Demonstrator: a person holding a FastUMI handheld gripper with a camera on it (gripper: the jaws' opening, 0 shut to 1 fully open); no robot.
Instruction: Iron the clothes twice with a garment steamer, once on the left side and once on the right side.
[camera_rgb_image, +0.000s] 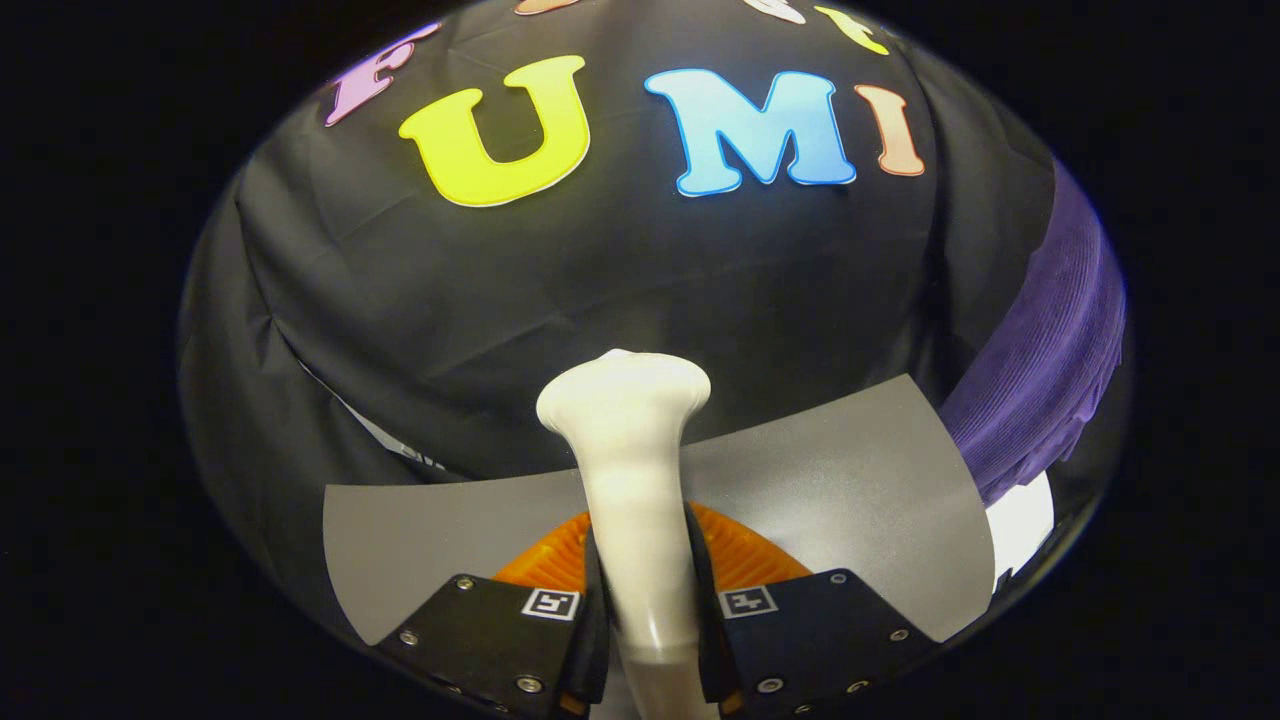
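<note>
While both fingers (598, 590) clamp its handle, the garment steamer (628, 440) stands upright, head topmost

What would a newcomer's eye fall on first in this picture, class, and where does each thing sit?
First, the white garment steamer, standing upright between the gripper's fingers, which press on its handle from both sides. Next, the purple garment hanging beyond the fingers, off to the right against the black cloth wall. Under the steamer lies a grey mat.
</note>
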